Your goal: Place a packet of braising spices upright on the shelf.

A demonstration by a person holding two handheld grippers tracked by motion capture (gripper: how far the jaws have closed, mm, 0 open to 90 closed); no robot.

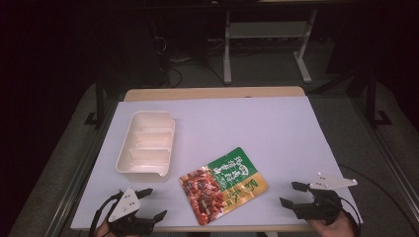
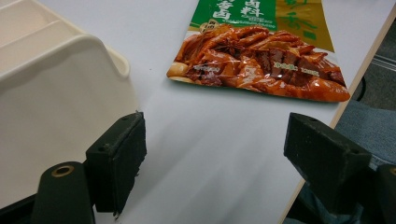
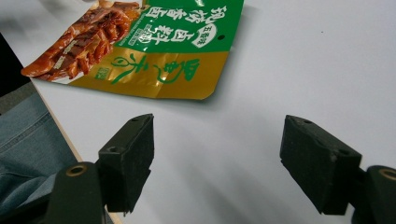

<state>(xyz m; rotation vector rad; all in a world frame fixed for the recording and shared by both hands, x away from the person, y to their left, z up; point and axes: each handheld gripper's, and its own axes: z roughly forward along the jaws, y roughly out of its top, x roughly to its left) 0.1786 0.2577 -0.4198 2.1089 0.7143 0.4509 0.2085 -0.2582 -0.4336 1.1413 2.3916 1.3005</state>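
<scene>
Left claw (image 1: 150,203) sits at the near left corner of the table (image 1: 276,128), its 2 jaws spread wide apart with nothing between them, held by a hand (image 1: 106,229) at the bottom edge. In the left gripper view the left claw (image 2: 215,154) hangs over bare white table (image 2: 210,154), with the tray's (image 2: 56,112) rounded end wall just beside its left jaw.

Just beyond that claw, the cream tray (image 1: 146,146) lies on the table's left half, long side running away from the person, split into 3 compartments by 2 low dividers.

Near the middle of the front edge, to the right of the tray and apart from it, a flat food packet (image 1: 222,184) lies at an angle, printed with red-brown meat, a green panel and a gold panel.

At the near right, well apart from the packet, the right claw (image 1: 291,194) also has both jaws open and empty. In the right gripper view, the right claw (image 3: 217,161) points at the packet's (image 3: 154,56) gold corner.
</scene>
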